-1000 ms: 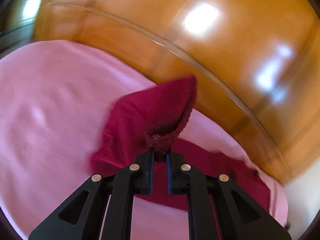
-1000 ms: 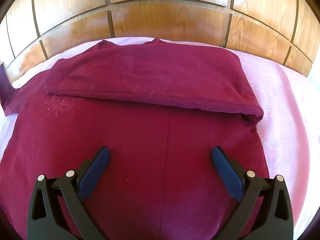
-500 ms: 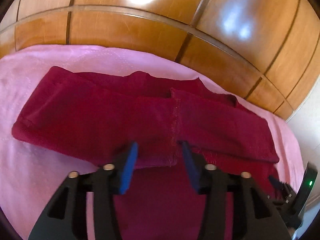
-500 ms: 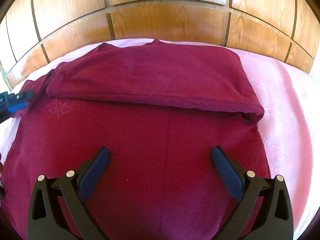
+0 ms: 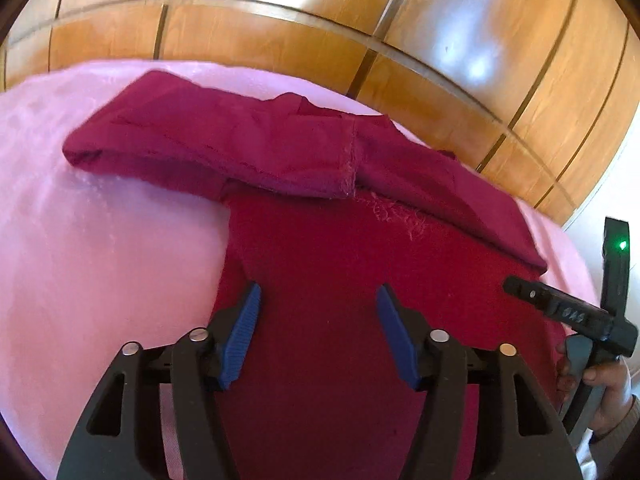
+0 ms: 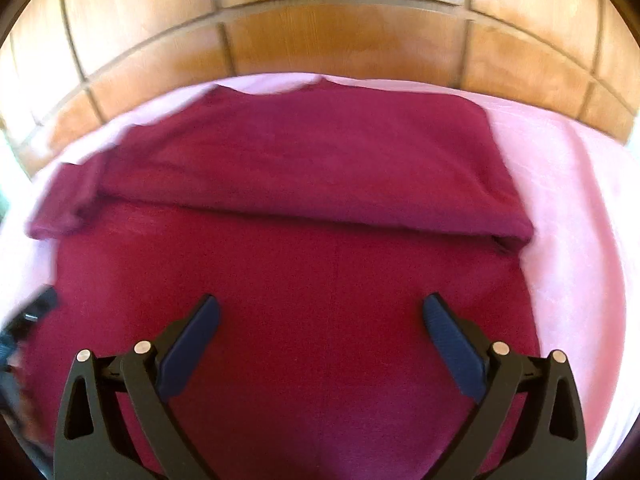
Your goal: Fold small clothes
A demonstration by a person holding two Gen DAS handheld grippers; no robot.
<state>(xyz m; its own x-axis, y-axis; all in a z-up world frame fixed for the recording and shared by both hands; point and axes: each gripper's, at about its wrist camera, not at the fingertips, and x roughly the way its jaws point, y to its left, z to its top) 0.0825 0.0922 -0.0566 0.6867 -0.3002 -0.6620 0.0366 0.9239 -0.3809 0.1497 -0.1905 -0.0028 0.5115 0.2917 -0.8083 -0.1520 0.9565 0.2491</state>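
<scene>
A maroon shirt (image 5: 344,264) lies flat on the pink sheet (image 5: 100,248), its far part and a sleeve (image 5: 208,148) folded over towards me. My left gripper (image 5: 318,324) is open and empty, just above the shirt's near left part. The shirt also shows in the right wrist view (image 6: 320,280), with the folded band (image 6: 304,168) across the back. My right gripper (image 6: 320,340) is open wide and empty over the shirt's near middle. The right gripper also shows at the right edge of the left wrist view (image 5: 568,312), held by a hand.
A wooden panelled headboard (image 5: 320,28) stands right behind the sheet, and also shows in the right wrist view (image 6: 320,28). Pink sheet (image 6: 568,216) lies bare on the right of the shirt. The left gripper shows blurred at the left edge of the right wrist view (image 6: 28,320).
My left gripper let go of the sleeve, which now lies folded over the shirt, opened and drew back towards me. My right gripper stayed open and shifted slightly.
</scene>
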